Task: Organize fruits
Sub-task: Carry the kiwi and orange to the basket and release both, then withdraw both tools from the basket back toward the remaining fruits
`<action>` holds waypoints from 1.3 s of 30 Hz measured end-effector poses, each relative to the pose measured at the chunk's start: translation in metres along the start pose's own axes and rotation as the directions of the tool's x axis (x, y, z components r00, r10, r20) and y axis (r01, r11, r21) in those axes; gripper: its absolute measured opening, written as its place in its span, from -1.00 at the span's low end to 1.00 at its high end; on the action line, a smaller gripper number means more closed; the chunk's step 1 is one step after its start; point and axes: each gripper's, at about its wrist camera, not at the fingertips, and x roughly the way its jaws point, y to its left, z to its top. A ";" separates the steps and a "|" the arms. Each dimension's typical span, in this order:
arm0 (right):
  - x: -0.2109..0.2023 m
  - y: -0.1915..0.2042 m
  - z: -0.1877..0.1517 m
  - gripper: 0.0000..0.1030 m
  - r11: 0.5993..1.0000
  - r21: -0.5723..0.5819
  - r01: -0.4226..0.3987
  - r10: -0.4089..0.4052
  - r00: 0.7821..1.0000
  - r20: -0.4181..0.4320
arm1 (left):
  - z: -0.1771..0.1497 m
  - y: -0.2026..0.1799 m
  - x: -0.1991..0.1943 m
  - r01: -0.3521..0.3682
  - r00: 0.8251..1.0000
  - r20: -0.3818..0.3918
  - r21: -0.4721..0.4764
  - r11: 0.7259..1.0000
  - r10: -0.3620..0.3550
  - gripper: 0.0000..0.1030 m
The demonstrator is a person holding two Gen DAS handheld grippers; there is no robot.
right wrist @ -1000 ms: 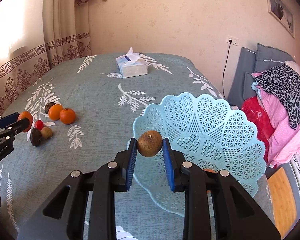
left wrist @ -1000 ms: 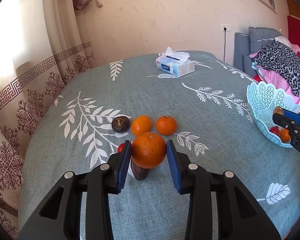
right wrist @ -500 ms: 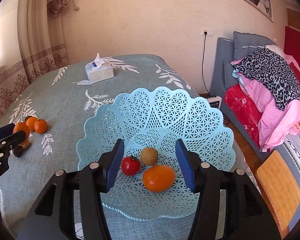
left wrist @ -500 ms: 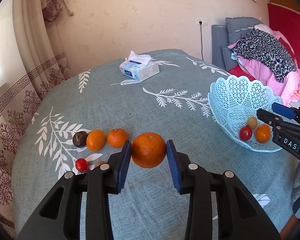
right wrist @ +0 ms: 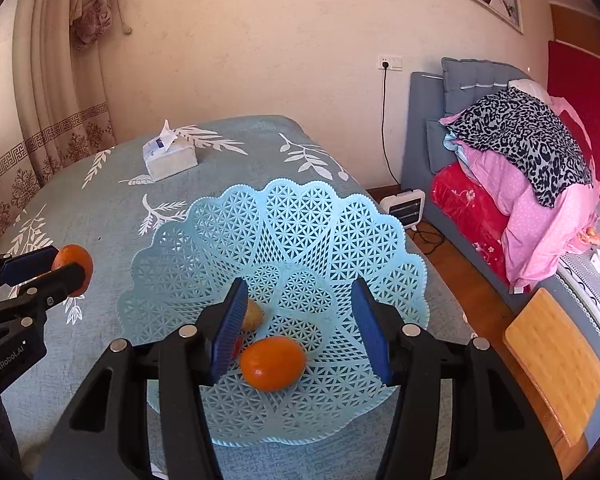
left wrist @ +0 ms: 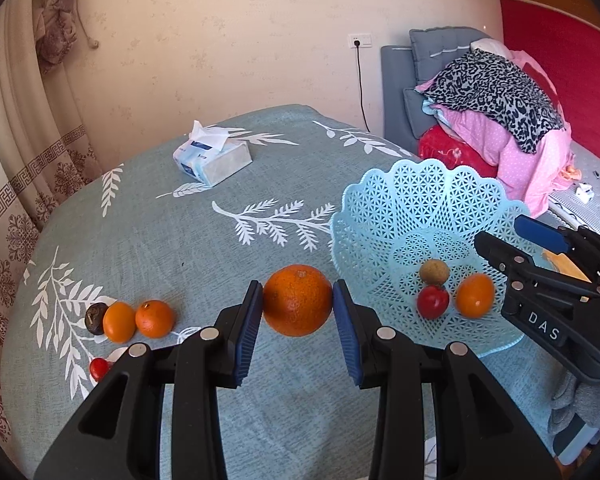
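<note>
Only the left view shows loose fruit (left wrist: 138, 322) near the tabletop's (left wrist: 180, 240) left edge. Left claw (left wrist: 296, 322) clamps an orange (left wrist: 298, 300); right claw (right wrist: 300, 326) gapes empty over the basket (right wrist: 300, 220).

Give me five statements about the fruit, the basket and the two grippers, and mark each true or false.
1. The left gripper is shut on the large orange. True.
2. The blue lattice basket holds three fruits. True: a brownish round fruit, a red fruit and a small orange.
3. The right gripper grips the small orange. False: its jaws stand open above the basket, holding nothing.
4. The tissue box sits inside the basket. False: it lies on the tablecloth, apart from the basket.
5. No fruit remains on the tablecloth. False: two oranges, a dark fruit and a small red fruit lie there.
</note>
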 end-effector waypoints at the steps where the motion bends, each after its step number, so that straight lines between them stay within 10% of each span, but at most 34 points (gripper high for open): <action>1: 0.000 -0.001 0.000 0.08 1.000 0.004 0.003 -0.003 1.000 0.001 | 0.002 -0.003 0.002 0.011 1.000 -0.001 0.001 1.000 -0.011 -0.29; 11: 0.001 -0.014 0.001 0.16 0.999 0.046 0.030 -0.030 1.000 0.008 | 0.017 -0.031 0.022 0.067 0.998 0.002 0.039 0.997 -0.067 -0.26; 15: 0.003 -0.018 0.001 0.18 0.998 0.059 0.032 -0.033 0.999 0.004 | 0.019 -0.031 0.021 0.057 0.998 0.027 0.024 0.998 -0.058 0.49; 39: 0.002 -0.006 -0.002 0.53 0.999 0.044 0.014 -0.014 1.000 0.007 | 0.005 0.007 0.020 -0.008 1.000 -0.020 -0.073 0.997 0.007 0.79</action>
